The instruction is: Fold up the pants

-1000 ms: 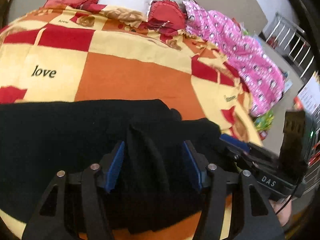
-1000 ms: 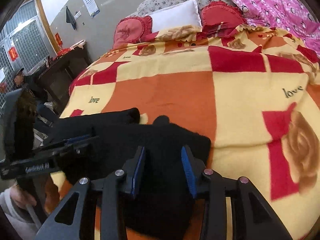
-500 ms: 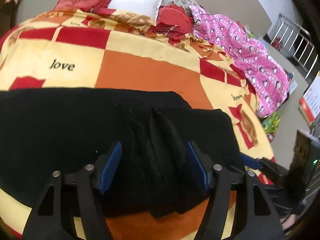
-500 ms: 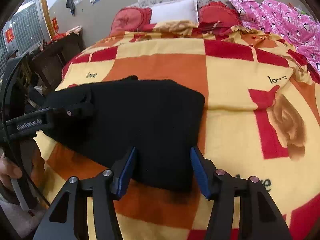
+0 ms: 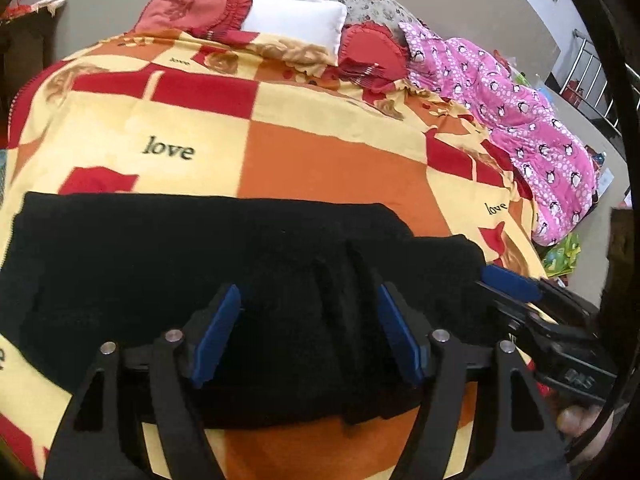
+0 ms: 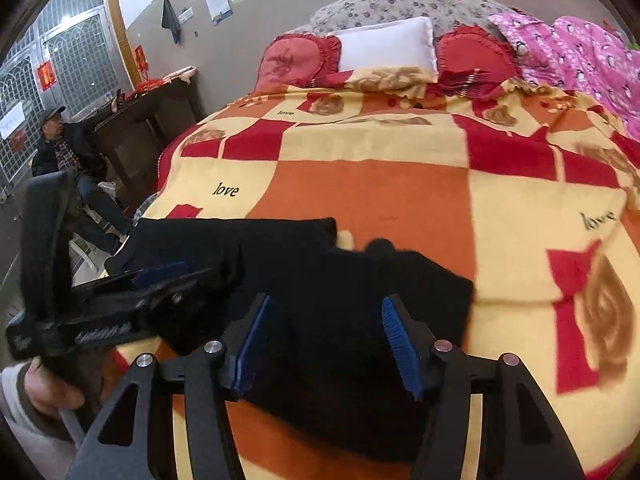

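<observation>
Black pants (image 5: 168,264), checkered red-orange-yellow blanket (image 5: 328,160)

Both views are evenly and fairly brightly lit, with only soft shadows on the blanket (image 5: 332,160). Fisheye bending curves the walls and darkens the rims to black. The black pants (image 6: 360,300) swallow detail; their folds are hard to read. The left gripper (image 6: 160,276) looks motion-blurred, perhaps

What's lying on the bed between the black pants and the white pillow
Only the checked blanket, with "love" printed on it, lies between the black pants and the white pillow. Nothing rests on that stretch in either wrist view.
</observation>
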Tool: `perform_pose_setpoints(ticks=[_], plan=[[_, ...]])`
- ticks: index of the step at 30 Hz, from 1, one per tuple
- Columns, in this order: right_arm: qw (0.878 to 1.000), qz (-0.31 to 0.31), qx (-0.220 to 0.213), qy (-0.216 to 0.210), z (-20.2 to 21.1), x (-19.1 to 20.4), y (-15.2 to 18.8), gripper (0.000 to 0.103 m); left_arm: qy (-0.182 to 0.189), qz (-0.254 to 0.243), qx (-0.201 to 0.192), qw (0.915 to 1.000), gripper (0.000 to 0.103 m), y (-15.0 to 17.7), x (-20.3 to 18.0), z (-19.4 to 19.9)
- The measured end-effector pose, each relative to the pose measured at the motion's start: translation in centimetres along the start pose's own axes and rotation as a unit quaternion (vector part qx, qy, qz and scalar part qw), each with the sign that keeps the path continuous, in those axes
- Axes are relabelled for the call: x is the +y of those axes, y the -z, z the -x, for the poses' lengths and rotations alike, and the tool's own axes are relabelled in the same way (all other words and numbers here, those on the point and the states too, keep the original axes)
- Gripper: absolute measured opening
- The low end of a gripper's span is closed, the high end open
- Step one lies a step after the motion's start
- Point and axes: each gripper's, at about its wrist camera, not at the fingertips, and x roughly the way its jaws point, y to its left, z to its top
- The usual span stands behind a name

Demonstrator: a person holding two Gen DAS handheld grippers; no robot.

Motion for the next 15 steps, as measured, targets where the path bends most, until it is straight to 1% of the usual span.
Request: perform_pose_setpoints(ticks=[3,5,7,8,11,15], plan=[[1.000,0.008,0.012,-0.008,-1.8,1.0,-0.5,0.059,-0.008,0.000,-0.007,0.9999,0.072,-0.1,0.7,0.6],[1.000,0.015,0.019,-0.012,-2.7,1.4,-0.5,0.065,-0.020,-0.001,-0.015,0.9997,0.073,-0.1,1.0,1.0],[0.999,0.025,0.029,-0.004,-3.9,2.0,-0.5,0.068,-0.032,-0.004,-0.027,0.9991,0.073,0.0,1.5,1.5],[0.999,0.038,0.033,0.006,-4.4,2.5,-0.4,0.070,-0.035,-0.004,-0.029,0.9990,0.074,-0.1,1.7,1.7],[0.998,0.052,0.036,0.015,-4.2,3.3,-0.8,0.071,-0.044,0.002,-0.033,0.9985,0.075,0.0,2.6,2.2],[0.999,0.041,0.023,-0.018,-3.5,3.7,-1.7,0.070,-0.050,0.011,-0.037,0.9980,0.078,0.1,3.7,3.0]])
